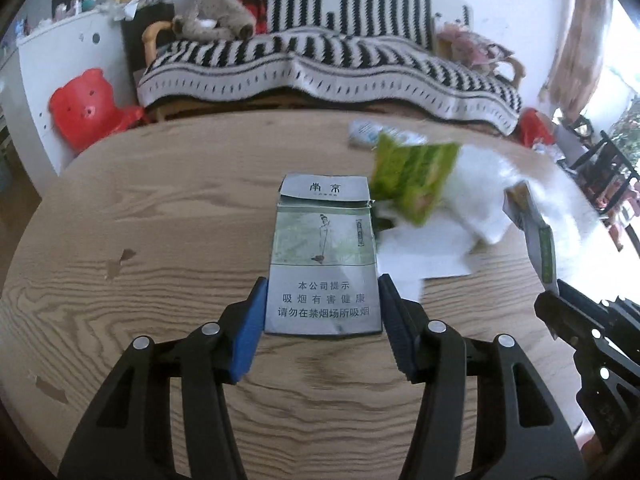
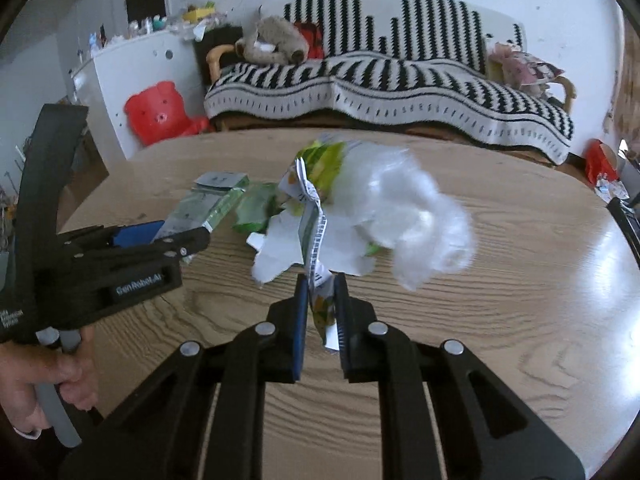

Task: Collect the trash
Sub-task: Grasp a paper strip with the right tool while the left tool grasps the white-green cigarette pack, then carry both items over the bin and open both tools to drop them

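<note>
Left claw (image 1: pixel 322 304) grips cigarette pack (image 1: pixel 324 256) (right claw (image 2: pixel 322 312) pinches wrapper (image 2: pixel 320 280)).

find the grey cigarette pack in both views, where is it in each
Left wrist view: the cigarette pack sits centre frame, clamped between the left gripper blue fingers, over the wooden table.
Right wrist view: the pack is at mid-left, seen at an angle, sticking out of the left gripper beside the green wrapper.
Shared landmark: the striped sofa throw behind the table.
</note>
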A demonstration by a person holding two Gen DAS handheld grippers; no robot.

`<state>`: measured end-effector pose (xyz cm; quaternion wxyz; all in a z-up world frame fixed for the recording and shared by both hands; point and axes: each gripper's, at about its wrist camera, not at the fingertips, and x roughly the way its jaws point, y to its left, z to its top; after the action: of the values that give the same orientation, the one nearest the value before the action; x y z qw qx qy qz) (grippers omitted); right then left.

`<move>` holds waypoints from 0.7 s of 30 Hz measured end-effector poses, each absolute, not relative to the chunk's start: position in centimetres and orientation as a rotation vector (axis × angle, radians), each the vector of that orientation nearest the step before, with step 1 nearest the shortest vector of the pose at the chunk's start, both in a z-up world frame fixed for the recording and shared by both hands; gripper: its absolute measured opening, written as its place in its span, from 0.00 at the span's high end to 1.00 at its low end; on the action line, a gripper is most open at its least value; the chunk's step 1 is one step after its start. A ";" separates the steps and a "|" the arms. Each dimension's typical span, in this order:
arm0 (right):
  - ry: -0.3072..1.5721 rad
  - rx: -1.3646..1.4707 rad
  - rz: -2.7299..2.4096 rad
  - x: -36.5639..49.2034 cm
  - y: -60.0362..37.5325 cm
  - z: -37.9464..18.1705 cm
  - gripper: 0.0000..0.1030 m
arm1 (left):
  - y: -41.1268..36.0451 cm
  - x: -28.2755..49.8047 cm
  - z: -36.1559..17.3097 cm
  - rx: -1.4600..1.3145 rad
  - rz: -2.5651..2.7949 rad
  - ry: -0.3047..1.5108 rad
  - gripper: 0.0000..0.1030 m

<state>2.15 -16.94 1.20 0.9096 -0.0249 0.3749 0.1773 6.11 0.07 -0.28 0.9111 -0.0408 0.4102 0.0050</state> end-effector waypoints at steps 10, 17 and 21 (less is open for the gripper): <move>0.734 0.018 0.185 -2.3 -28.0 4.0 0.87 | -9.8 2.6 2.5 -0.019 -0.208 0.792 0.48; 0.749 0.069 0.025 -6.3 -37.3 3.6 0.87 | -20.2 -0.4 2.1 0.074 -0.416 0.794 0.48; 0.760 0.105 -0.053 -8.8 -42.1 2.8 0.86 | -26.0 -2.9 0.9 0.133 -0.536 0.805 0.48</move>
<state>-8.76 -42.13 2.76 0.9271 0.0511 0.3705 -0.0258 -2.93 -25.98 0.92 0.8832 0.0638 0.3867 -0.2575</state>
